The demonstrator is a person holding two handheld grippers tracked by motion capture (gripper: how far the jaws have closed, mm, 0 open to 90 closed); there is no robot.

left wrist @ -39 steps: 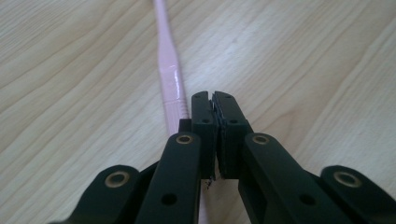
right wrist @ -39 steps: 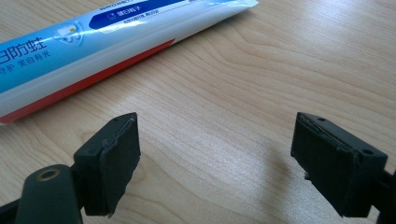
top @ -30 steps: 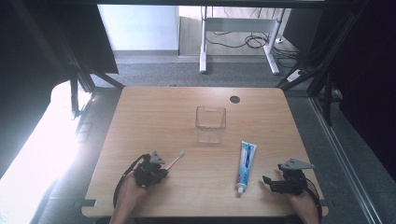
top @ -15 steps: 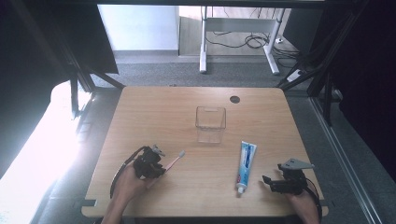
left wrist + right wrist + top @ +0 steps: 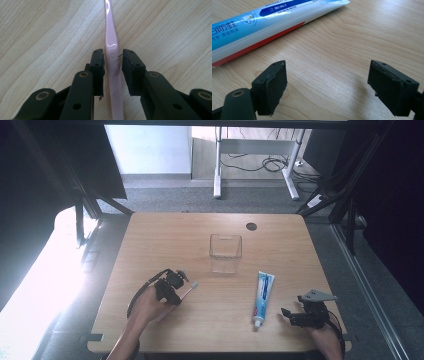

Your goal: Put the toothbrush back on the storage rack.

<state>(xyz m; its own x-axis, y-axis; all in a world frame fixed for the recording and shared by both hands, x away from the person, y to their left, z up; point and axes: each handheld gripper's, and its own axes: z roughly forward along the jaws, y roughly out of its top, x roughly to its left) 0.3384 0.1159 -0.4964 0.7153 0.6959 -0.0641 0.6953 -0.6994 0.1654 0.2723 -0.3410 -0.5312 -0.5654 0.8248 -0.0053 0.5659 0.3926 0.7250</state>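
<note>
A pink toothbrush (image 5: pixel 189 289) lies flat on the wooden table (image 5: pixel 280 250) at the front left, head pointing to the far right. My left gripper (image 5: pixel 176 294) straddles its handle (image 5: pixel 110 30). Its jaws have just been opening, and a thin gap shows on each side of the handle, so the left gripper (image 5: pixel 113 58) is open. A blue and white toothpaste tube (image 5: pixel 262 292) lies at the front right. My right gripper (image 5: pixel 287 316) rests just right of the tube's cap end. In its own view the right gripper (image 5: pixel 327 80) stands open over bare wood, with the tube (image 5: pixel 262 22) beyond.
A clear square container (image 5: pixel 225 251) stands upright near the table's middle, beyond both items. A dark round cable hole (image 5: pixel 251 226) sits near the far edge. Black frame legs flank the table on both sides.
The left hand and its gripper have slid forward and to the right along the toothbrush, which has stayed where it was. The right hand has kept still.
</note>
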